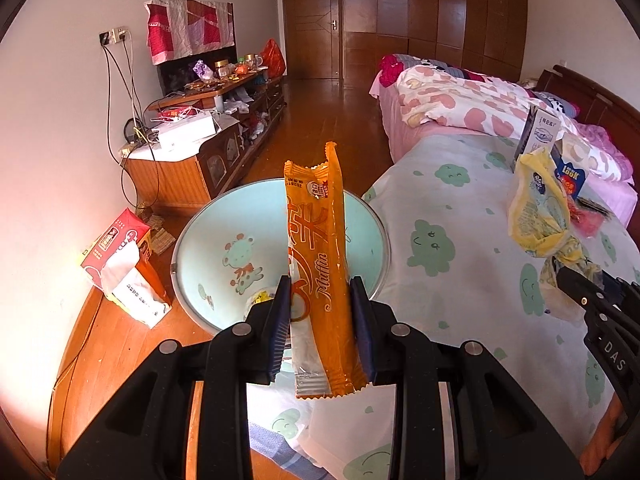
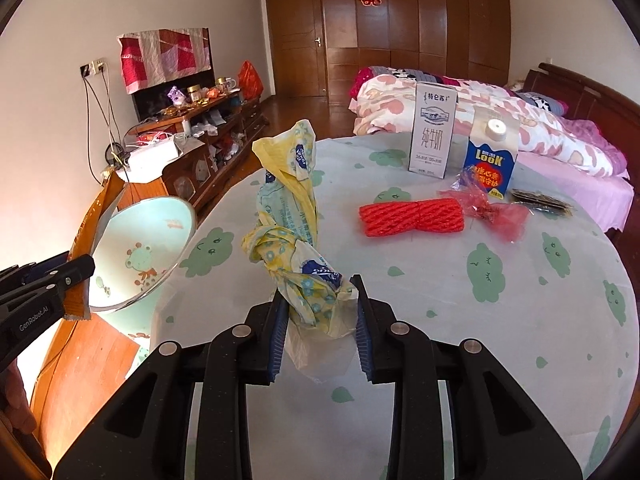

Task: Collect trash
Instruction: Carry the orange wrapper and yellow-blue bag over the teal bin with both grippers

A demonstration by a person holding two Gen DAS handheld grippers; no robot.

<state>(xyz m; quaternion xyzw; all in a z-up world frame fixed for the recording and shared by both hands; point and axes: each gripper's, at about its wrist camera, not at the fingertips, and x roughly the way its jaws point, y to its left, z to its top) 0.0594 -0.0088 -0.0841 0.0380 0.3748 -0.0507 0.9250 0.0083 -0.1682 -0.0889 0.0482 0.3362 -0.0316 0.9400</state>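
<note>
My left gripper point(image 1: 320, 284) is shut on an orange "Muffin" wrapper point(image 1: 320, 240), which stands upright over a light blue basin point(image 1: 212, 240) with a cartoon animal printed inside. A small yellow scrap lies in the basin's bottom. My right gripper point(image 2: 320, 284) is shut on the lower end of a crumpled yellow plastic bag point(image 2: 296, 216), lifted above the cloud-print tablecloth point(image 2: 440, 320). In the right wrist view the left gripper point(image 2: 80, 268) and its wrapper point(image 2: 92, 220) sit at the basin point(image 2: 148, 248) beside the table's left edge.
On the table stand a white milk carton point(image 2: 432, 136) and a blue "Look" carton point(image 2: 490, 156), with a red rope bundle point(image 2: 412, 216), red cellophane point(image 2: 500, 212) and a dark wrapper point(image 2: 540, 200). A tissue box point(image 1: 120, 264) lies on the floor; a cabinet point(image 1: 192, 160) and bed point(image 1: 460, 100) are beyond.
</note>
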